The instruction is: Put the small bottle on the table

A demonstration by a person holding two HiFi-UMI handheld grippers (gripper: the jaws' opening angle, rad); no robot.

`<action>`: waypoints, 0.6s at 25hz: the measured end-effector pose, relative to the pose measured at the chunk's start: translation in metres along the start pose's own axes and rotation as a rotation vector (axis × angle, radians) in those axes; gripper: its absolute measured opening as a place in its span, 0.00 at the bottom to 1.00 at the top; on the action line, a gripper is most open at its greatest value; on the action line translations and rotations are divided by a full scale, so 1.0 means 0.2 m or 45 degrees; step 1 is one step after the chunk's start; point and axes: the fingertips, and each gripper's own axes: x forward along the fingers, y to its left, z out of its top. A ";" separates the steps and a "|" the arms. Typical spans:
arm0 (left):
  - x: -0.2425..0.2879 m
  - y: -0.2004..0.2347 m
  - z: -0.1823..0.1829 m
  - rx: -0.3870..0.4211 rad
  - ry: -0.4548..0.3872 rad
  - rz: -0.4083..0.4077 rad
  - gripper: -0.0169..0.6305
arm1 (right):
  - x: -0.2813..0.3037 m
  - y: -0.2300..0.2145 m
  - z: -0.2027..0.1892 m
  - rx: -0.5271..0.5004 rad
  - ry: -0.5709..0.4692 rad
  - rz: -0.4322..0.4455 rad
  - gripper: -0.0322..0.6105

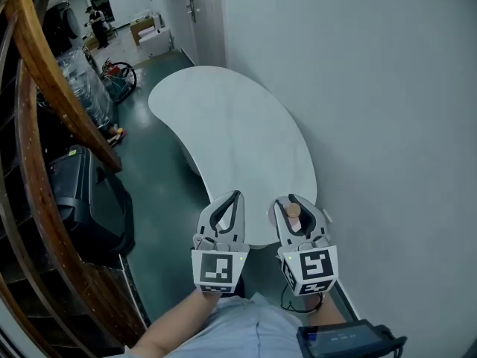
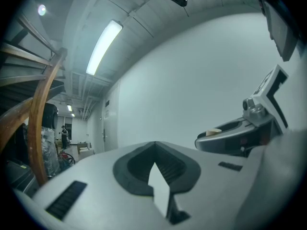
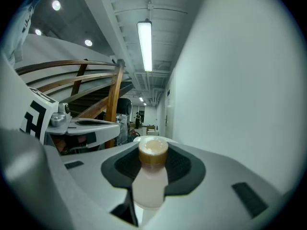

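The small bottle (image 3: 151, 181), milky white with a brown cap (image 1: 294, 210), stands upright between the jaws of my right gripper (image 1: 291, 198), which is shut on it. In the head view that gripper hangs over the near end of the white curved table (image 1: 231, 125), close to the wall. To the left of it, my left gripper (image 1: 237, 195) is level with it above the table's near edge. Its jaws meet at the tips with nothing between them (image 2: 154, 143). In the left gripper view the right gripper shows at the right with the bottle's cap (image 2: 214, 132).
A pale wall (image 1: 373, 88) runs along the table's right side. A wooden stair rail (image 1: 45, 80) and a black case (image 1: 86, 192) stand at the left, across dark green floor (image 1: 160, 200). Wrapped goods (image 1: 86, 80) and a person (image 1: 97, 24) are far down the corridor.
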 end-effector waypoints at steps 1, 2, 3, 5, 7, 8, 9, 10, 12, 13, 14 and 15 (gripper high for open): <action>0.04 0.02 0.00 0.002 -0.007 -0.010 0.03 | 0.03 -0.01 0.01 -0.001 -0.005 -0.009 0.23; 0.07 0.03 0.00 0.006 -0.013 -0.022 0.03 | 0.07 -0.03 0.02 -0.002 -0.010 -0.018 0.23; 0.10 0.04 0.01 0.011 -0.018 -0.035 0.03 | 0.10 -0.04 0.03 -0.002 -0.013 -0.027 0.23; 0.16 0.06 0.01 0.020 -0.023 -0.062 0.03 | 0.15 -0.07 0.04 0.001 -0.017 -0.044 0.23; 0.21 0.07 0.02 0.021 -0.031 -0.082 0.03 | 0.20 -0.09 0.06 0.006 -0.021 -0.059 0.23; 0.23 0.09 0.02 0.016 -0.043 -0.086 0.03 | 0.22 -0.09 0.06 0.009 -0.023 -0.065 0.23; 0.25 0.10 0.02 0.007 -0.061 -0.088 0.03 | 0.24 -0.09 0.06 0.011 -0.023 -0.071 0.23; 0.26 0.11 0.01 -0.001 -0.068 -0.090 0.03 | 0.26 -0.10 0.05 0.012 -0.020 -0.076 0.23; 0.29 0.12 -0.03 -0.008 -0.027 -0.102 0.03 | 0.28 -0.11 0.03 0.016 -0.005 -0.082 0.23; 0.30 0.12 -0.05 -0.012 -0.005 -0.110 0.03 | 0.29 -0.12 0.02 0.019 0.006 -0.085 0.23; 0.31 0.11 -0.07 -0.016 0.010 -0.117 0.03 | 0.30 -0.13 0.01 0.023 0.017 -0.088 0.23; 0.33 0.11 -0.08 -0.020 0.021 -0.124 0.03 | 0.31 -0.14 0.01 0.027 0.027 -0.090 0.23</action>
